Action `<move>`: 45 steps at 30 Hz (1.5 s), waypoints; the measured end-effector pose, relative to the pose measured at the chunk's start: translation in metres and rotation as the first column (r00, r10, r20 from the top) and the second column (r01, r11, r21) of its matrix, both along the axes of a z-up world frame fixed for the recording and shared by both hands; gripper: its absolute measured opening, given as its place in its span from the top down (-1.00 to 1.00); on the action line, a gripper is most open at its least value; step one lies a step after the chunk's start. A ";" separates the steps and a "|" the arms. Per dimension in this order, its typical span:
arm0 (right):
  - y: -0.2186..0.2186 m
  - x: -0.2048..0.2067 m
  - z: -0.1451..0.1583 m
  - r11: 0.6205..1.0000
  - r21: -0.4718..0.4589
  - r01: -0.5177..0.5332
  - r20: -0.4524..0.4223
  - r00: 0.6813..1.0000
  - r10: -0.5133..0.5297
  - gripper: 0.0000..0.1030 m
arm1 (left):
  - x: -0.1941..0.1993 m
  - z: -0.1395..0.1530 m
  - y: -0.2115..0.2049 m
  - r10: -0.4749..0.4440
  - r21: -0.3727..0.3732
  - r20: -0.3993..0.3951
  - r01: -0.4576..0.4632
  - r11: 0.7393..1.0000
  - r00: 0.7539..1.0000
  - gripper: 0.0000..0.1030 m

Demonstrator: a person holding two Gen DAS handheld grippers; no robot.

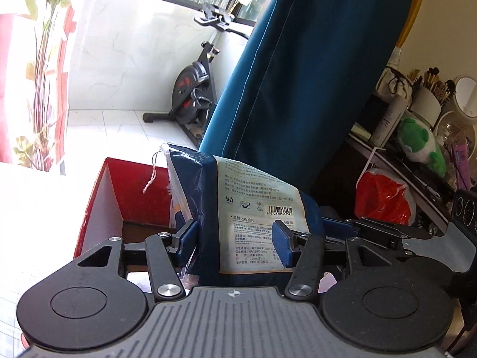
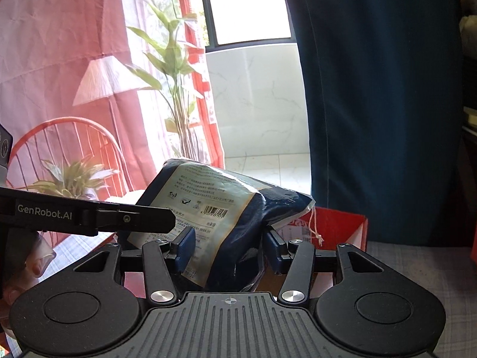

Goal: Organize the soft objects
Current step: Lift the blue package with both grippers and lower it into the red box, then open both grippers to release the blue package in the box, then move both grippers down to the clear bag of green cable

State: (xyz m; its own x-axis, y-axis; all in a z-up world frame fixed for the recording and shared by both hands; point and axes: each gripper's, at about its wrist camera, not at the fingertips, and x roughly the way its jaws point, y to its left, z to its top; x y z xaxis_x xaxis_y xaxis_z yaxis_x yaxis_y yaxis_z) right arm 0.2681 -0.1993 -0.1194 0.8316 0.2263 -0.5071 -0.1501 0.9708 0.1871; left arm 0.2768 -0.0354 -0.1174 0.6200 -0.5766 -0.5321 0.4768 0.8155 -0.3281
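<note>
Pack (image 1: 238, 208), navy with a pale label, is clamped by both the left claw (image 1: 237, 243) and the right claw (image 2: 229, 247) above a red box (image 1: 131, 200). Box sits on a checked cloth (image 2: 417, 256). Behind hangs a blue curtain (image 1: 298, 74), beside a sunlit balcony with an exercise bike (image 1: 193, 89).

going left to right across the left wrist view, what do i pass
patterned red curtain → red box → exercise bike → blue packet held in the left tool → red plastic bag → green plush toy
</note>
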 end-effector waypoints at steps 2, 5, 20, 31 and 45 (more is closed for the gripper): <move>-0.002 0.010 -0.012 1.000 0.010 0.003 -0.040 0.999 -0.002 0.09 | 0.011 -0.010 -0.003 0.005 0.015 -0.038 -0.004 1.000 0.999 -0.09; -0.004 0.019 -0.029 1.000 0.015 0.011 -0.094 0.996 -0.009 0.09 | 0.021 -0.024 0.000 0.007 0.030 -0.083 -0.005 1.000 0.997 -0.09; -0.003 0.034 -0.058 0.998 0.017 0.060 -0.193 0.980 -0.055 0.05 | 0.031 -0.042 -0.005 0.006 0.092 -0.119 0.005 0.996 0.993 -0.09; -0.001 0.010 -0.046 0.998 -0.016 0.056 -0.151 0.987 -0.058 0.02 | 0.006 -0.021 0.007 0.005 0.117 -0.043 0.000 0.993 0.999 -0.15; 0.013 -0.072 -0.015 0.998 0.014 0.062 -0.033 0.998 -0.061 0.03 | -0.072 -0.005 0.023 0.002 0.134 0.019 -0.005 0.991 1.000 -0.15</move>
State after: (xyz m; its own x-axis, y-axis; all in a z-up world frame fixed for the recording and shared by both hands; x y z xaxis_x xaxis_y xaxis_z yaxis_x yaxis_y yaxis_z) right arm 0.1961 -0.1862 -0.1340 0.8272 0.1830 -0.5312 -0.0836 0.9750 0.2058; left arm 0.2051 -0.0123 -0.1222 0.6328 -0.4988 -0.5923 0.4789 0.8531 -0.2068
